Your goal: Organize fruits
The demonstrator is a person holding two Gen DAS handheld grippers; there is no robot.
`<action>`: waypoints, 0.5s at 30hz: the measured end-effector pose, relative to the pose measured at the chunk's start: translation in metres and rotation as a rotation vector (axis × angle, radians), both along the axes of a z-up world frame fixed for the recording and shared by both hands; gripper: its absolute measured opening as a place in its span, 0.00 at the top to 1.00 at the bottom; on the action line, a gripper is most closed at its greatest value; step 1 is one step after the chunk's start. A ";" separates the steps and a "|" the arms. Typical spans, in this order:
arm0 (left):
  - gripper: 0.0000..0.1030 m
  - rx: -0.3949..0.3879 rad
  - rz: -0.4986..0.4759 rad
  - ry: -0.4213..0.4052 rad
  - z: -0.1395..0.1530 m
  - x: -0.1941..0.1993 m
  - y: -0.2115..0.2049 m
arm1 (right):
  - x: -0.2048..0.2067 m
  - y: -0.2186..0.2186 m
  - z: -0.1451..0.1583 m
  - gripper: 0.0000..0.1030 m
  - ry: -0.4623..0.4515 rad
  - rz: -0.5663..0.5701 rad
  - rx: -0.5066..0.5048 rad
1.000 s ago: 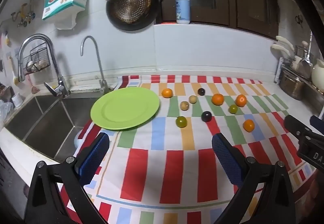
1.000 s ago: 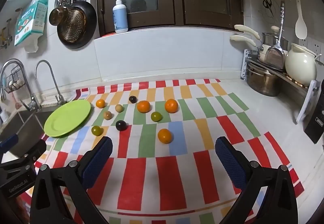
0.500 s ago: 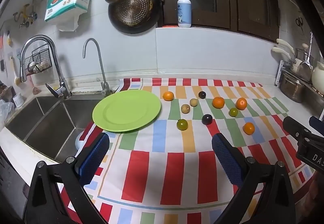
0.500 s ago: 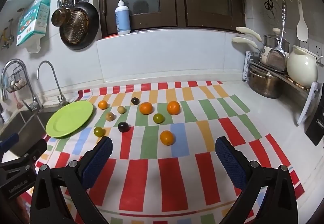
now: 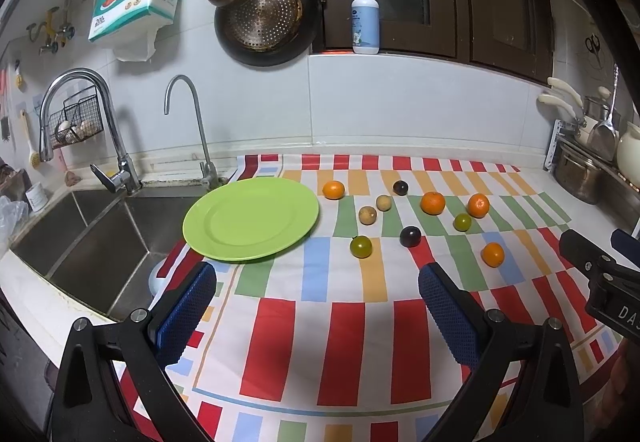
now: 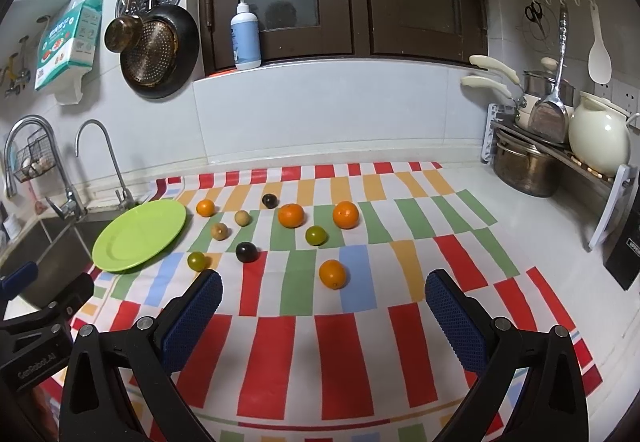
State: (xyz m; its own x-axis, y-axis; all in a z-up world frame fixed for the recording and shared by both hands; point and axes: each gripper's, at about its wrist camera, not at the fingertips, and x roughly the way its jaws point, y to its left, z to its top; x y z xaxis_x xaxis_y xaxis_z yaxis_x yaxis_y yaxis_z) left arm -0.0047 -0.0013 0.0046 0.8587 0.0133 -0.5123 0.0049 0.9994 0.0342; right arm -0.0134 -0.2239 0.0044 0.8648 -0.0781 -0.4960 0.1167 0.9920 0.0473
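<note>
Both grippers idle above the near edge of the desk: left gripper (image 5: pixel 318 306) and right gripper (image 6: pixel 324 312) have jaws spread wide, nothing held. Green plate (image 5: pixel 251 219) is empty and sits at the left end of the striped cloth (image 5: pixel 344 346), its rim overhanging the sink (image 5: pixel 96 242) edge. All ten fruits loose on the cloth to the plate's right, none touching: four oranges, nearest one (image 6: pixel 333 274) closest to the right gripper; two green fruits (image 5: pixel 361 246); two dark ones (image 5: pixel 410 236); two tan ones (image 5: pixel 367 215).

Risks (judgement): round fruit rolls if a pad clips it off-centre, likely toward neighbours or off the cloth. Dropping fruit on the plate's sink side could tip it. Small soft ones may bruise under a hard squeeze. Grippers could collide if both reach for the middle cluster.
</note>
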 end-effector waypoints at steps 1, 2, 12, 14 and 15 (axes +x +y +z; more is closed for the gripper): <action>0.00 0.001 0.000 0.000 0.000 0.000 0.000 | 0.000 0.000 0.000 0.00 -0.001 0.000 -0.001; 0.00 0.002 0.001 0.000 0.000 0.000 0.000 | 0.001 0.000 0.000 0.00 -0.002 0.000 -0.001; 0.00 0.000 -0.004 0.001 0.001 0.006 -0.001 | 0.003 0.000 0.001 0.00 -0.004 0.001 -0.002; 0.00 0.002 -0.005 0.002 0.001 0.008 -0.002 | 0.003 0.000 0.000 0.00 -0.004 0.000 -0.002; 0.00 0.002 -0.006 0.002 0.001 0.009 -0.003 | 0.004 0.001 0.001 0.00 -0.004 -0.001 -0.002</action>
